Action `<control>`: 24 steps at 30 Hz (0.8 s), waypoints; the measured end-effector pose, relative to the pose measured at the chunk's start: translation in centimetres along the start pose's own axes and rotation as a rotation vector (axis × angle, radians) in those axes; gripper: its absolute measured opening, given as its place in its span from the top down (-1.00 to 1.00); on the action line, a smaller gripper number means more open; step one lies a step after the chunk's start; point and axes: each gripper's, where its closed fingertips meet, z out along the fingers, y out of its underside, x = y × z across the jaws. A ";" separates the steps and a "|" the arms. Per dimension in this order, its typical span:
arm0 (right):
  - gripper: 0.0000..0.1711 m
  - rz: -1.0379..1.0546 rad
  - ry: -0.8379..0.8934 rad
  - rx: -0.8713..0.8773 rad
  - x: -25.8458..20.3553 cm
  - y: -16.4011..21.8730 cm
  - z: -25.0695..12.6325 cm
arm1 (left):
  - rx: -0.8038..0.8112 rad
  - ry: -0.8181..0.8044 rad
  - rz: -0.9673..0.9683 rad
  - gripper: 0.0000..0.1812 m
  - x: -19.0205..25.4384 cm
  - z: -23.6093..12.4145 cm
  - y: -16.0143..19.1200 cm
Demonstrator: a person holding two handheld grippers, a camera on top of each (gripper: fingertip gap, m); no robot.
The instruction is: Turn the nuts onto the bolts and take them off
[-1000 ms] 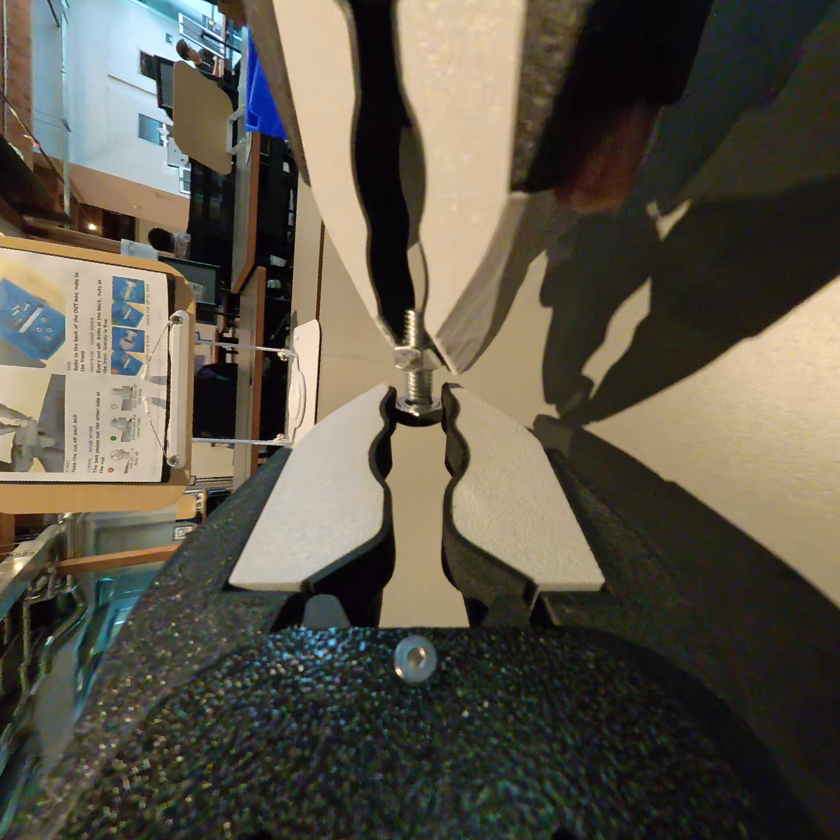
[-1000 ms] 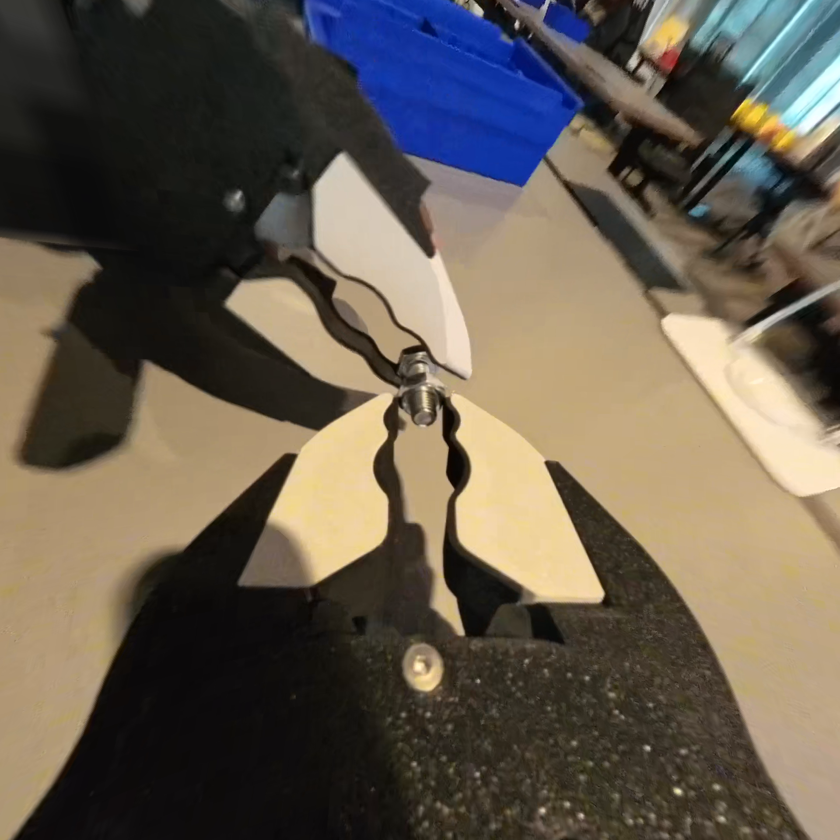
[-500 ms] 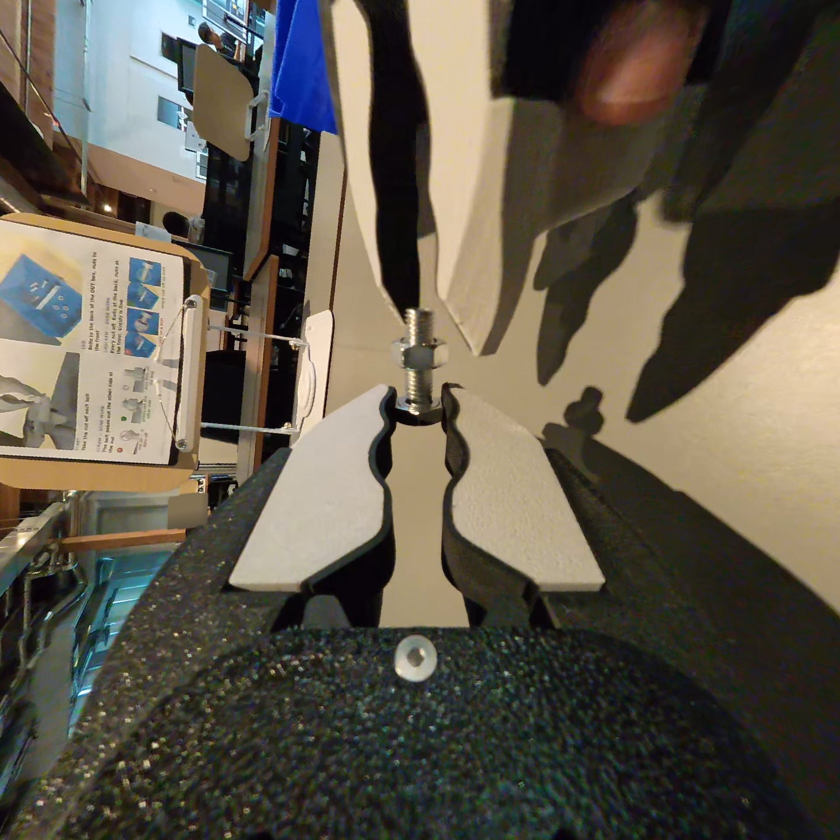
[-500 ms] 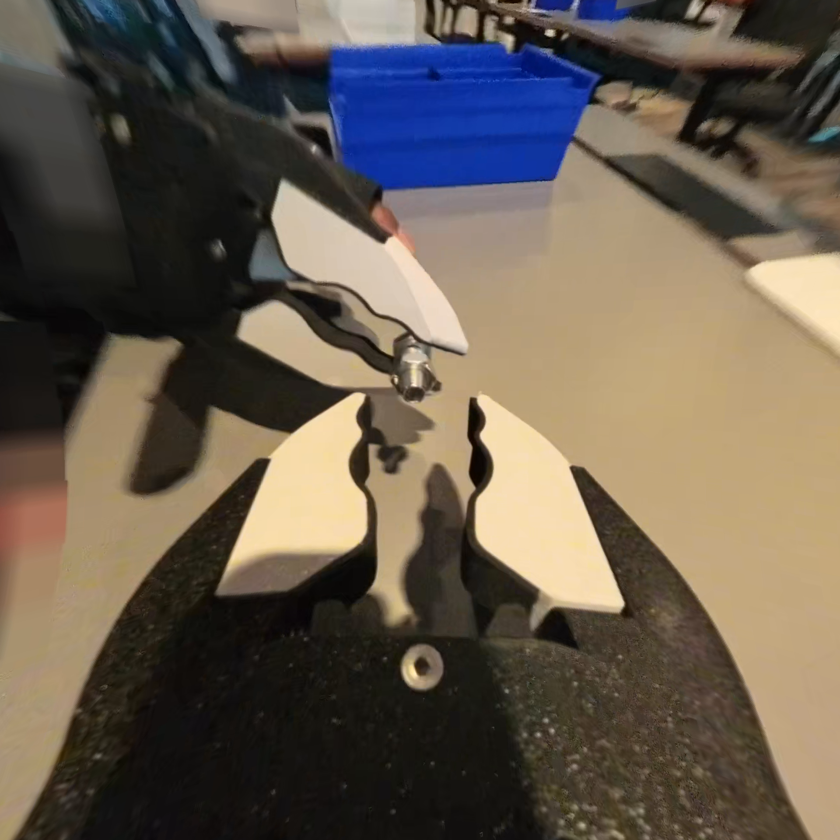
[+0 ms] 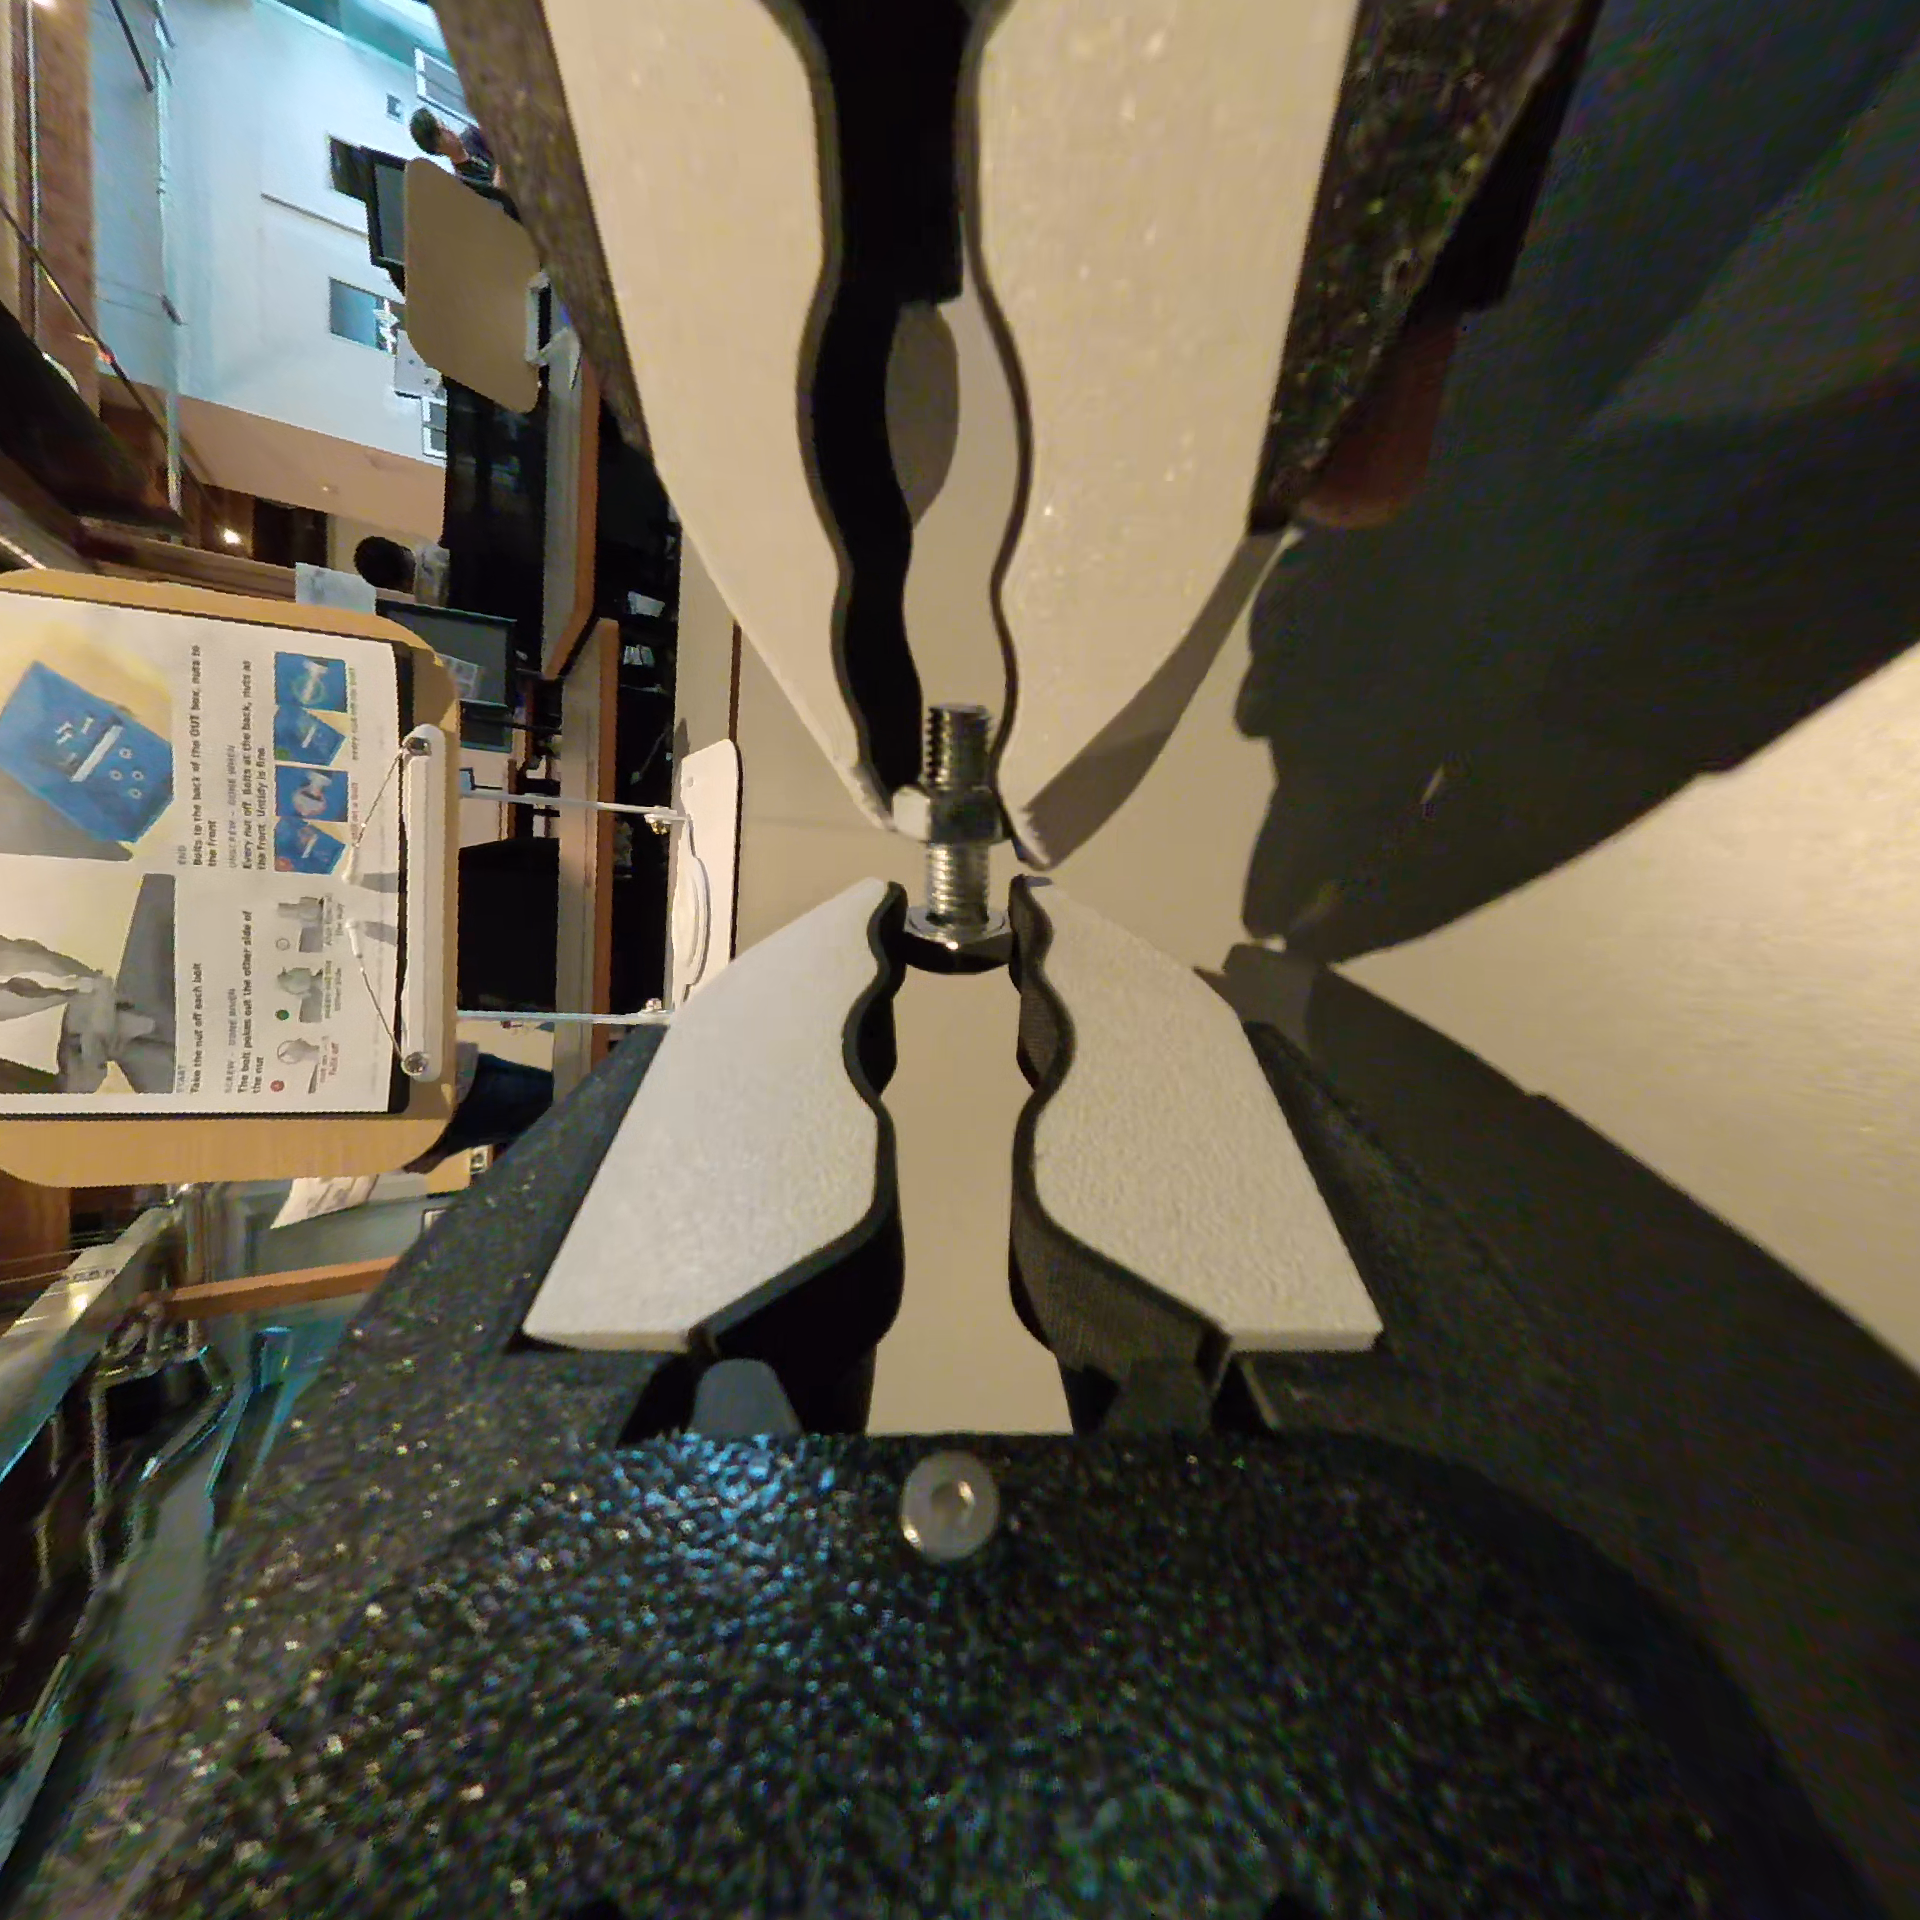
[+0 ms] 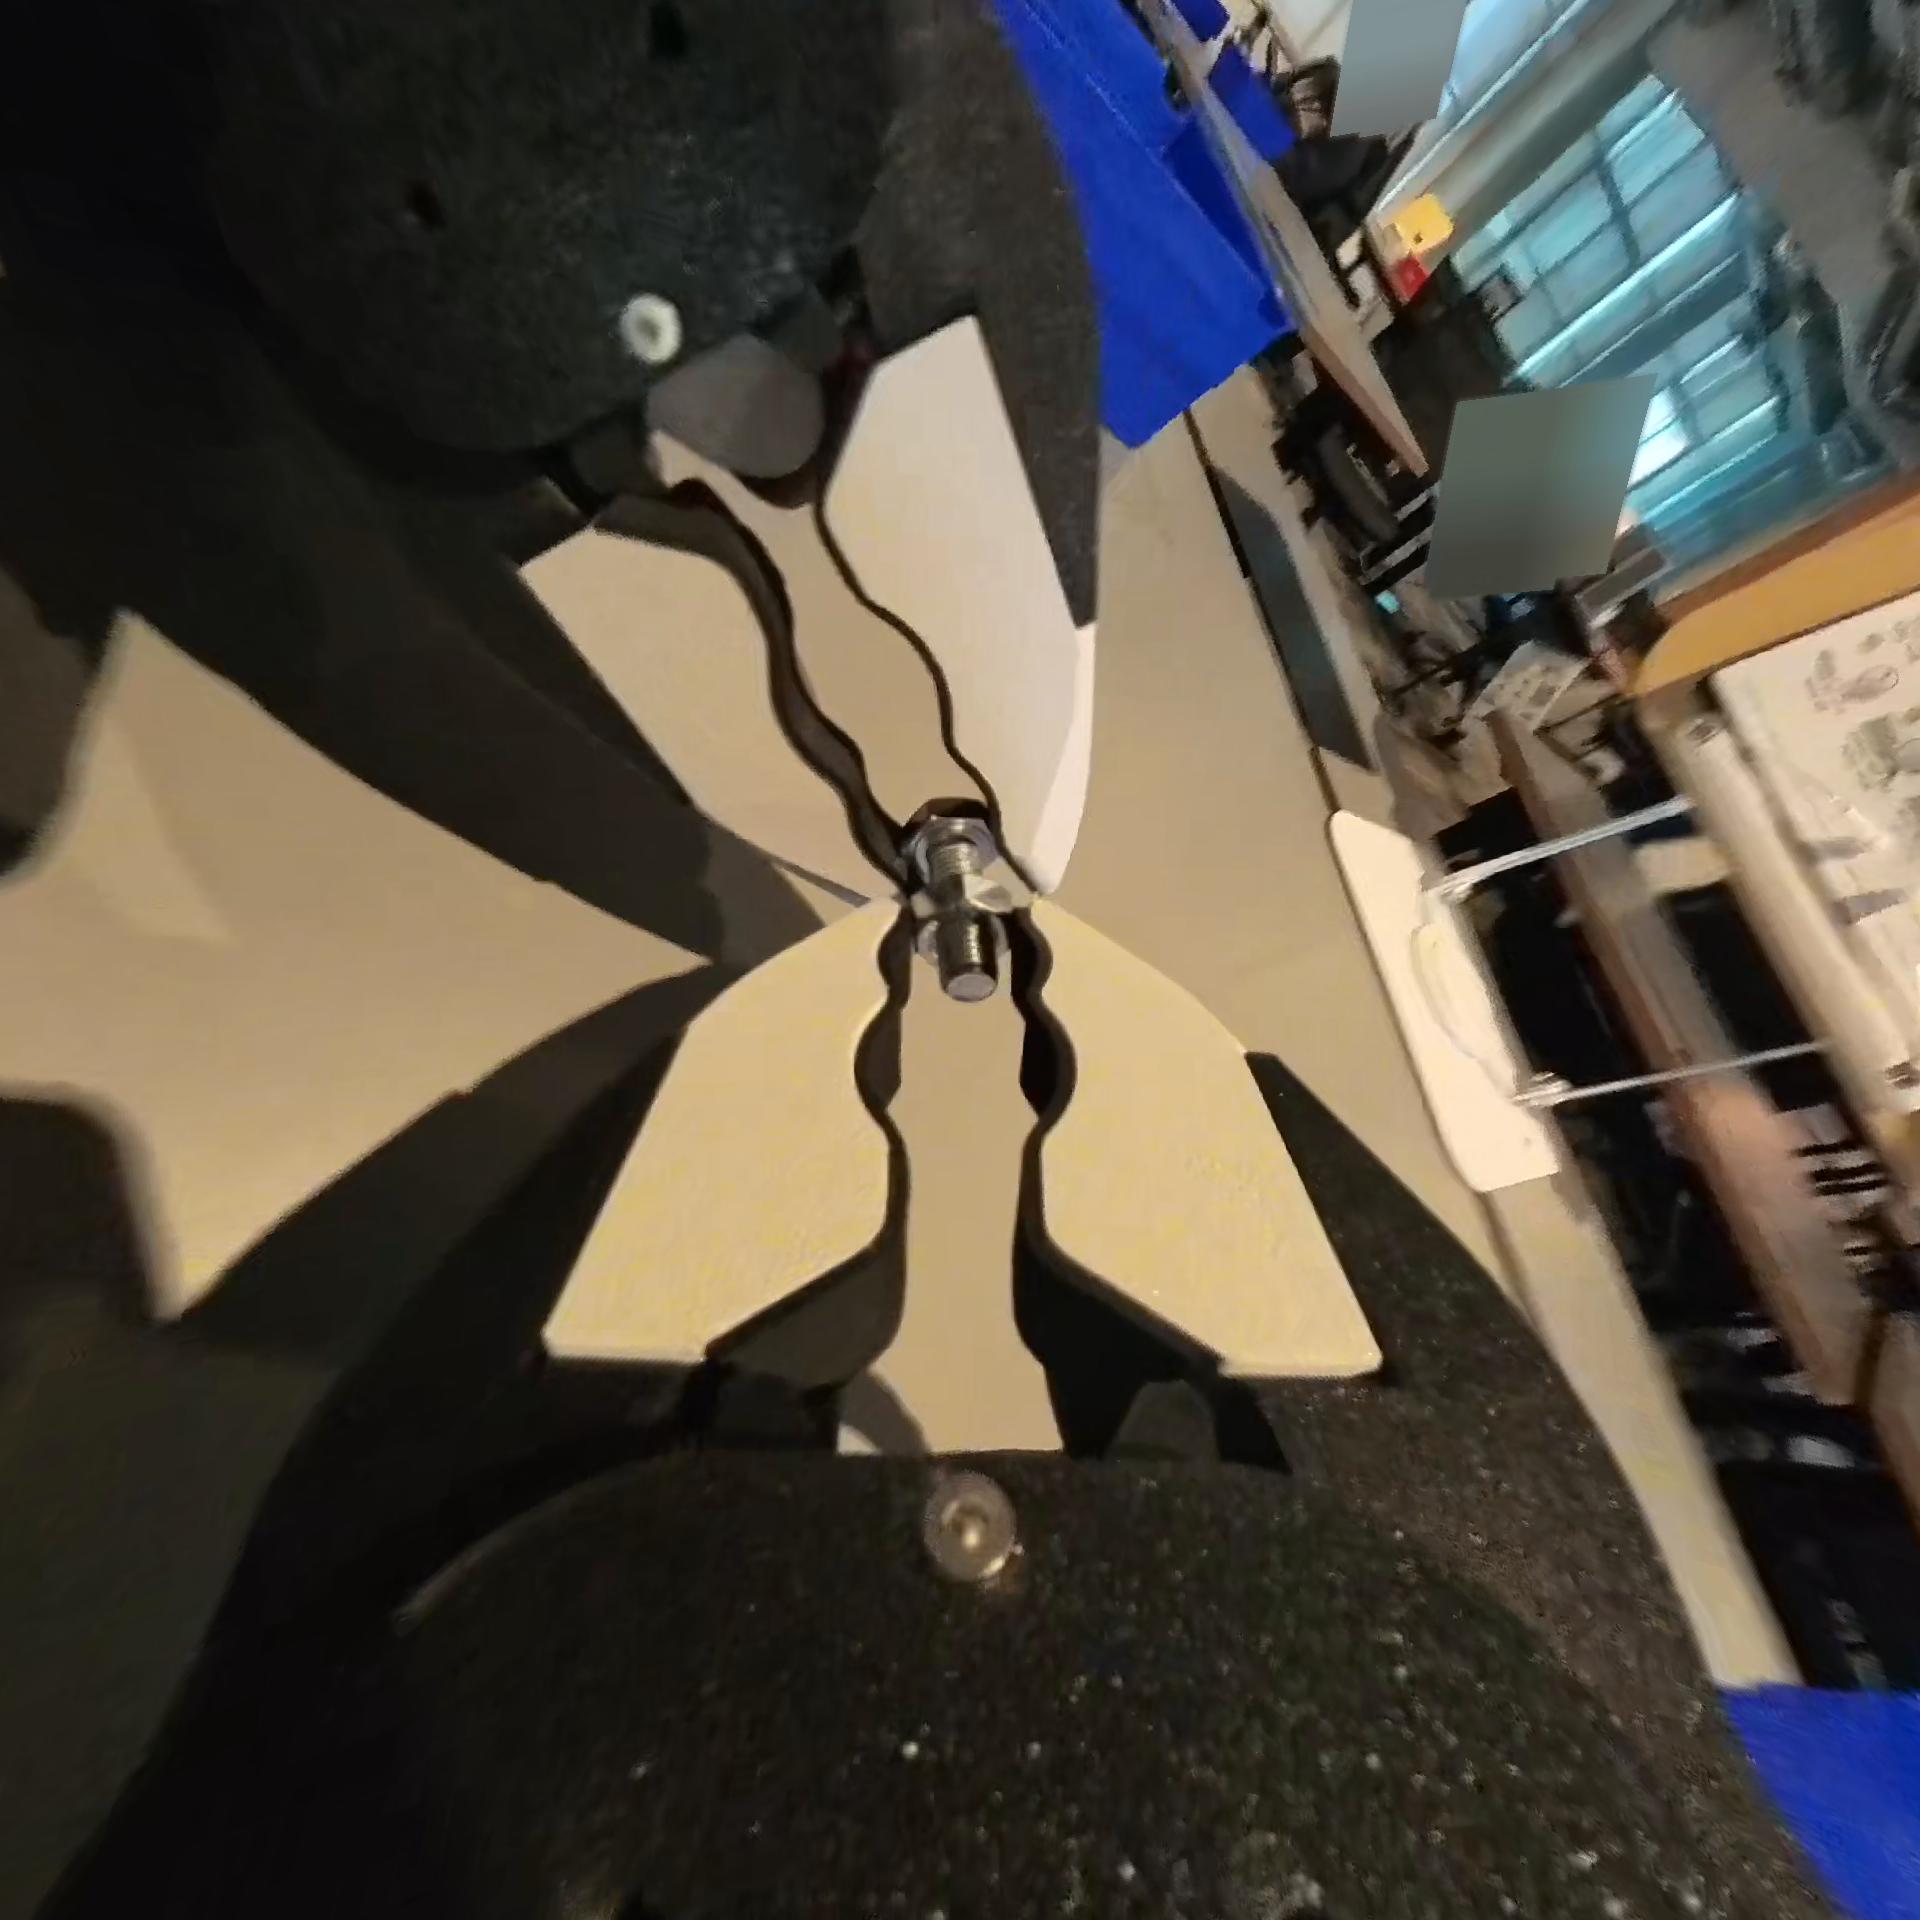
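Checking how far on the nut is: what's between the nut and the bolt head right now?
Only bare bolt thread separates the nut from the bolt head; the left wrist view shows it.

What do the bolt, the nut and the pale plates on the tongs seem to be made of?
The bolt and the nut look like bright plated steel: silvery, with glints on threads and flats. The pale plates look like matte, off-white plastic or foam board with a fine grain and dark wavy edges; which of these, I cannot tell.
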 end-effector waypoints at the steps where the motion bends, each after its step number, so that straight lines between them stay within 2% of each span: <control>1: 0.79 0.070 -0.023 -0.005 0.0 0.1 0.1 | -0.003 -0.001 0.001 0.79 0.0 0.0 0.1; 4: 0.79 0.452 -0.151 0.013 -0.2 -0.1 0.3 | -0.023 -0.022 0.014 0.79 -0.2 0.1 0.4; 8: 0.79 1.065 -0.407 0.176 0.1 -1.0 0.1 | -0.021 -0.055 0.008 0.80 -0.8 -0.1 0.3; 10: 0.78 1.200 -0.501 0.264 0.3 -1.3 -0.2 | -0.018 -0.059 -0.003 0.79 -0.9 -0.2 0.3; 11: 0.71 1.208 -0.523 0.283 0.3 -1.4 -0.3 | -0.020 -0.058 -0.009 0.79 -0.9 -0.2 0.3; 12: 0.60 1.180 -0.520 0.280 0.3 -1.3 -0.3 | -0.024 -0.055 -0.013 0.79 -0.9 -0.1 0.4; 13: 0.56 1.117 -0.494 0.266 0.3 -1.2 -0.3 | -0.026 -0.052 -0.018 0.79 -0.9 -0.1 0.5; 16: 0.45 0.783 -0.309 0.163 0.7 -0.1 -0.1 | -0.023 -0.042 -0.033 0.79 -0.9 -0.1 0.6; 20: 0.51 0.361 -0.076 0.087 1.5 0.1 -0.5 | -0.022 -0.033 -0.035 0.79 -0.8 -0.1 0.6; 24: 0.60 0.127 0.009 0.031 1.2 0.0 -0.3 | -0.021 -0.023 -0.023 0.79 -0.5 0.0 0.4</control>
